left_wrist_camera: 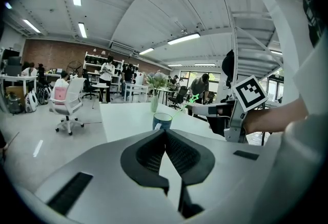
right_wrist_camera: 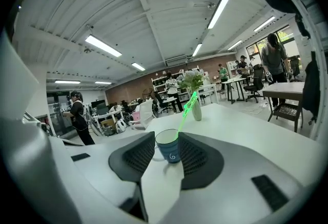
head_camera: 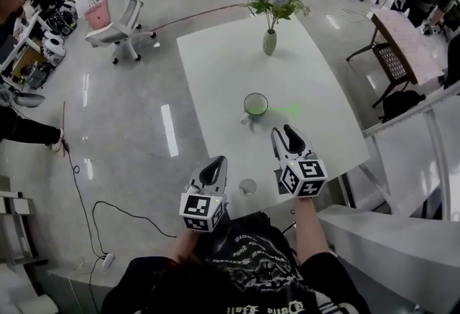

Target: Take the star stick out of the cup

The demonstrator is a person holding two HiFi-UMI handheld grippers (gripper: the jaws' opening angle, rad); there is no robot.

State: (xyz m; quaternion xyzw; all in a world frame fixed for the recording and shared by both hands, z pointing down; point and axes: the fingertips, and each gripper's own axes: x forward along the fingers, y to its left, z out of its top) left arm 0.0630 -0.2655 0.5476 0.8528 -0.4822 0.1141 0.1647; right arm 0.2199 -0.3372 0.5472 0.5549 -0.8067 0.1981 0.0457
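Observation:
A blue cup (head_camera: pixel 255 104) with a white inside stands in the middle of the white table (head_camera: pixel 215 68). The green star stick (right_wrist_camera: pixel 187 107) rises out of the cup (right_wrist_camera: pixel 169 151) and leans to the right; in the head view the stick (head_camera: pixel 291 110) is a green blur. My right gripper (head_camera: pixel 286 134) is just short of the cup, on its near right side. In the right gripper view my right gripper (right_wrist_camera: pixel 165 138) is open, with the cup framed between the jaws and untouched. My left gripper (head_camera: pixel 215 165) hovers at the table's near edge, and in its own view my left gripper (left_wrist_camera: pixel 165 133) has its tips together.
A vase of flowers (head_camera: pixel 269 39) stands at the table's far end. A small clear glass (head_camera: pixel 247 187) sits by the near edge between the grippers. Office chairs (head_camera: pixel 118 14) and people are on the floor to the left, and a side table (head_camera: pixel 402 39) is at right.

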